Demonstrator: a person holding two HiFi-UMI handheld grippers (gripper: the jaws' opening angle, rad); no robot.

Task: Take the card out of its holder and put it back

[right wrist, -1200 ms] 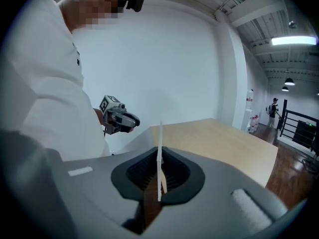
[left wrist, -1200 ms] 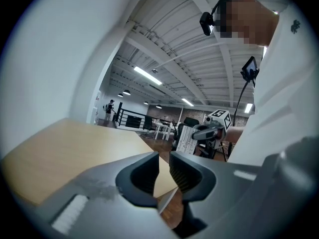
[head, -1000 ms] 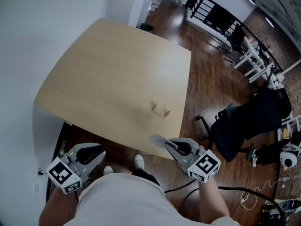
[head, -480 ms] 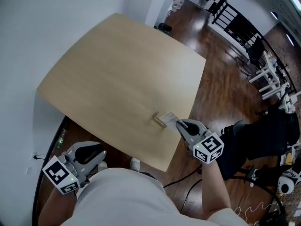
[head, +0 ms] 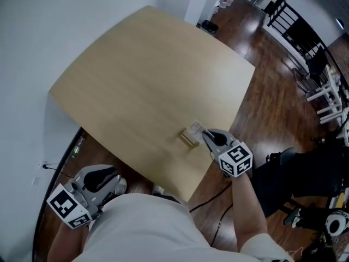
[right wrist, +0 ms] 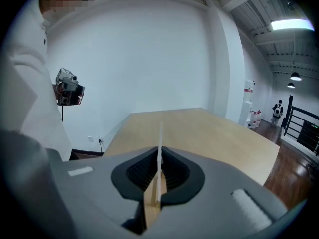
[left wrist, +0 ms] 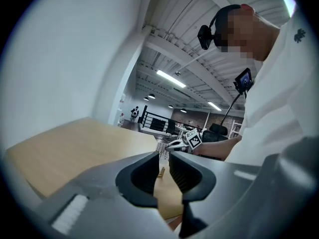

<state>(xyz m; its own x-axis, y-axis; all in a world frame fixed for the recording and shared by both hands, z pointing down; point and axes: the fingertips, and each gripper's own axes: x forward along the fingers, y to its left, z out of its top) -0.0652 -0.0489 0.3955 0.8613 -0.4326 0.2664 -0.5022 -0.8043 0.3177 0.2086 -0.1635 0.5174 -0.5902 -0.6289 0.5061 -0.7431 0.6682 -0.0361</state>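
Observation:
A small wooden card holder (head: 188,140) lies on the light wooden table (head: 142,75) near its front right edge. My right gripper (head: 205,135) is shut on a thin white card (head: 195,129) and holds it right at the holder; whether the card sits in the slot I cannot tell. In the right gripper view the card (right wrist: 160,138) stands edge-on between the closed jaws of the right gripper (right wrist: 159,156). My left gripper (head: 113,181) hangs low at the left, off the table's front edge. Its jaws (left wrist: 162,166) stand a narrow gap apart with nothing between them.
A white wall (head: 49,31) runs along the table's left and far sides. To the right there is dark wood floor (head: 272,108), with a black office chair (head: 311,171) and a cable (head: 215,222) beside the person's right arm.
My right gripper has carried the card forward and down, from over the table's near edge to the holder. The left gripper has shifted only slightly.

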